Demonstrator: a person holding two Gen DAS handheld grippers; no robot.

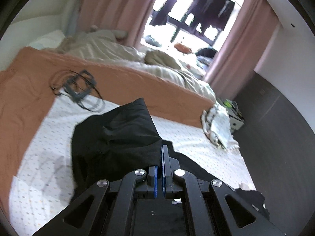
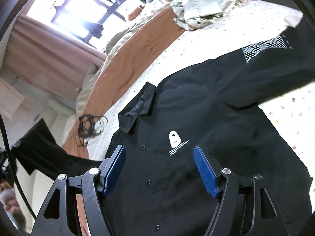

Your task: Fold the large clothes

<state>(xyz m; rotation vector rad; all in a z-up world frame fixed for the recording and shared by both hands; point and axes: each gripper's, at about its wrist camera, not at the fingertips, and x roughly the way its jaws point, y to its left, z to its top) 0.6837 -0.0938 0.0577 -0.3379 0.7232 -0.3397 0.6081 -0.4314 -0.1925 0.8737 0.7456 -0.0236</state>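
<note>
We find open dotted sheet [image 1: 185, 137] on the bed beyond the black shirt [image 2: 196, 122], with passage there hemmed by a tangle of black cords [image 1: 78, 87] at the far left and a crumpled pale cloth [image 1: 218, 125] at the bed's far right edge.

We see the black shirt [image 2: 196, 118] spread front-up on the dotted sheet [image 2: 196, 39], collar toward the orange blanket [image 2: 126, 59], one part lifted in a bunch [image 1: 118, 133].
</note>
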